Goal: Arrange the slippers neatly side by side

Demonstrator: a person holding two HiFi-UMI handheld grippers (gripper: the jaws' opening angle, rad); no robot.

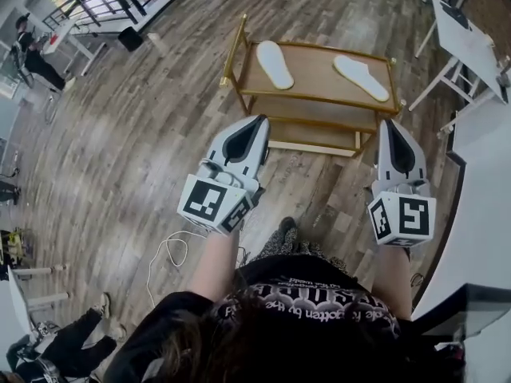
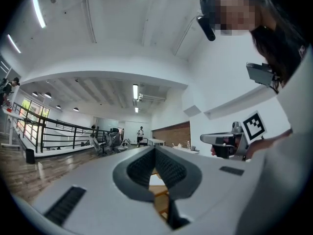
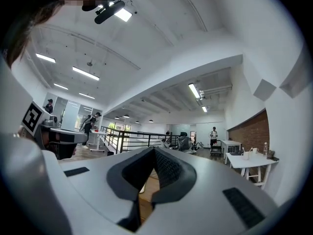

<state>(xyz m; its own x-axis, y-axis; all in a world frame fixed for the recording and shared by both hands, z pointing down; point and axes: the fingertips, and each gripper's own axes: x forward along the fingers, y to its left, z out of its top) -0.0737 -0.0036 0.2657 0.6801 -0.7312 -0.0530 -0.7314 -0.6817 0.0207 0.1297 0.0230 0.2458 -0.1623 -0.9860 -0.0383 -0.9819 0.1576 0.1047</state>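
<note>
Two white slippers lie apart on the top of a low wooden shelf with a gold frame (image 1: 313,97). The left slipper (image 1: 275,64) and the right slipper (image 1: 361,76) lie at different angles, toes pointing away from each other. My left gripper (image 1: 261,120) is held level in front of the shelf's left end, jaws shut and empty. At the shelf's right end my right gripper (image 1: 391,123) is likewise shut on nothing. Neither touches a slipper. In the gripper views the left gripper (image 2: 155,148) and the right gripper (image 3: 154,150) show closed tips.
White tables (image 1: 467,42) stand at the right, close to the shelf. A white cable (image 1: 172,250) lies on the wooden floor near my feet. A person (image 1: 32,50) stands far off at the upper left, and another person's legs (image 1: 72,341) show at the lower left.
</note>
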